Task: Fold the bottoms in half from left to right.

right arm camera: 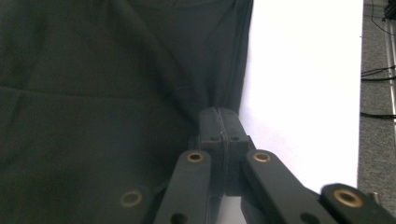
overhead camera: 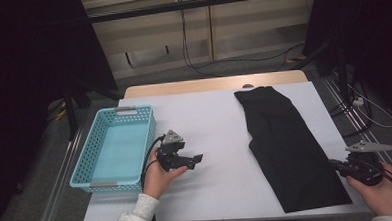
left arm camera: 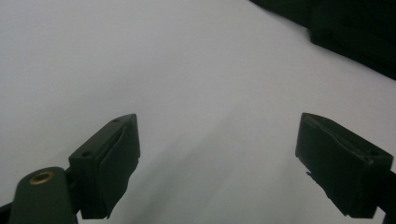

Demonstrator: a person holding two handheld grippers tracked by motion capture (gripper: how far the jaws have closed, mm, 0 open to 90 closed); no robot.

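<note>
right gripper [right arm camera: 219, 116] clenched on the black cloth's [overhead camera: 285, 141] edge; left gripper [left arm camera: 217, 158] released.

There is one black garment [overhead camera: 288, 146], folded long, lying to the right of the one turquoise plastic basket [overhead camera: 114, 146] on the one white-covered table [overhead camera: 215, 139]. Two hand-held grippers are present: the left gripper [overhead camera: 196, 159] just right of the basket, and the right gripper [overhead camera: 336, 167] at the garment's edge farthest from the basket. Two hands hold them, one each, and two grey three-cornered plates top them, the nearer just beside the basket.
</note>
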